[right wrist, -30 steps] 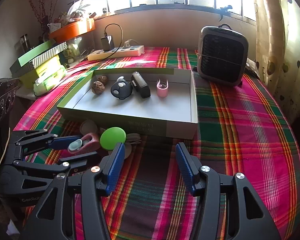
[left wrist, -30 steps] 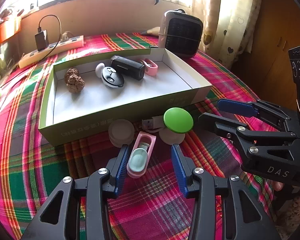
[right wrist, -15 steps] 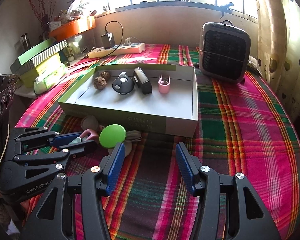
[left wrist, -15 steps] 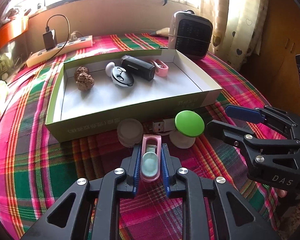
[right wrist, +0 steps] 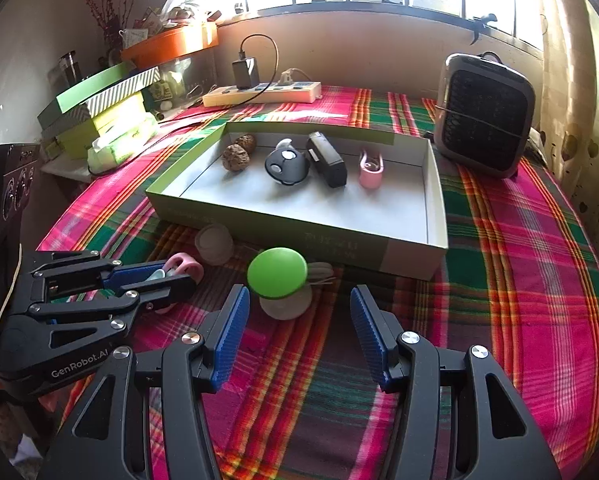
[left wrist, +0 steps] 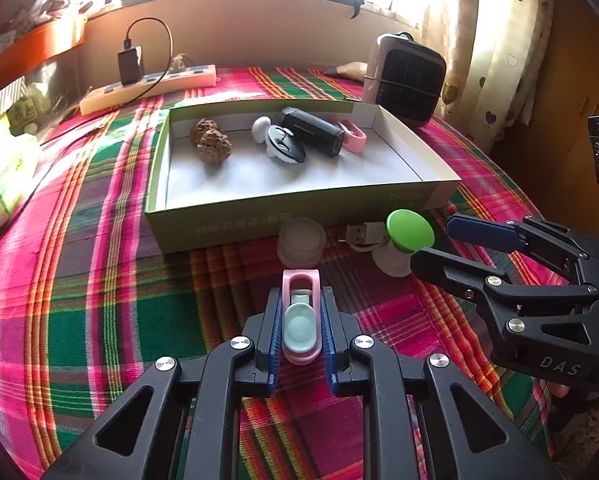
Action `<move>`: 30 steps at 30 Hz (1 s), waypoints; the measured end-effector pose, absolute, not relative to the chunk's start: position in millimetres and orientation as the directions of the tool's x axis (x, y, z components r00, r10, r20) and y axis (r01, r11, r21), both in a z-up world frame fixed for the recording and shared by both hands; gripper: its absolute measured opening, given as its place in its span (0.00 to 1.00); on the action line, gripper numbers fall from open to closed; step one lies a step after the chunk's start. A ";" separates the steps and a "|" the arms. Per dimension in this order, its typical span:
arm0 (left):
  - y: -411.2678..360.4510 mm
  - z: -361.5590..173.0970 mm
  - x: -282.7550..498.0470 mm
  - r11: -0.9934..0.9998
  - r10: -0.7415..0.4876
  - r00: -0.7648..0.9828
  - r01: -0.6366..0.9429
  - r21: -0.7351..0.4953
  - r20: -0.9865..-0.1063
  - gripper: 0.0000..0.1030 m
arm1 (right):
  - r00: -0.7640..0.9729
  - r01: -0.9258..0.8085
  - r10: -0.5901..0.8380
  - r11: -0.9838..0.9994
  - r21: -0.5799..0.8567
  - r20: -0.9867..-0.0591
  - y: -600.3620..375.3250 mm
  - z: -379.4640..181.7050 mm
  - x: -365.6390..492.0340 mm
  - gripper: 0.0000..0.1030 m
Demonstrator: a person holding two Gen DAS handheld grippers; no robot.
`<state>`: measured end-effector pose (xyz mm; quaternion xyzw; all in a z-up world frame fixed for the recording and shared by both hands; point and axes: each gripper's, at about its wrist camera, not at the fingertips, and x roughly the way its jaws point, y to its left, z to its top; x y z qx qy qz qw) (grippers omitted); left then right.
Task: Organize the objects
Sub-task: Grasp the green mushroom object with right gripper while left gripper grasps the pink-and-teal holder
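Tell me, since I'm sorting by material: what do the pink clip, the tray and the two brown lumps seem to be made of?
Pink clip: smooth moulded plastic, it seems, with a soft sheen and a pale teal insert. Tray: probably cardboard, matte, with thin folded walls, white inside and printed green outside. Two brown lumps: rough, knobbly and dull; possibly walnuts or seed pods, which cannot be told.

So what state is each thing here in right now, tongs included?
left tongs: shut on the pink clip
pink clip: gripped between the pads, on the cloth outside the box
right tongs: open, holding nothing
green-capped mushroom lamp: upright, outside the box
box: open, no lid
charger: plugged into the power strip
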<state>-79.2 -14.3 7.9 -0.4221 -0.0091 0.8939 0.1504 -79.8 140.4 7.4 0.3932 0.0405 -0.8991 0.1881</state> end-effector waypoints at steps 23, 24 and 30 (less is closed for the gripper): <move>-35.2 6.3 -81.3 -0.961 0.271 -0.603 -0.219 -0.172 -0.750 0.16 | -0.611 0.362 -0.295 -0.929 0.072 -0.735 123.4 0.2 -96.3 0.34; -34.9 6.3 -81.2 -0.961 0.269 -0.603 -0.219 -0.169 -0.751 0.16 | -0.611 0.364 -0.297 -0.929 0.073 -0.734 122.9 0.2 -96.1 0.34; -34.5 6.3 -81.1 -0.963 0.261 -0.605 -0.214 -0.161 -0.752 0.16 | -0.612 0.356 -0.301 -0.931 0.085 -0.732 127.2 0.5 -93.1 0.34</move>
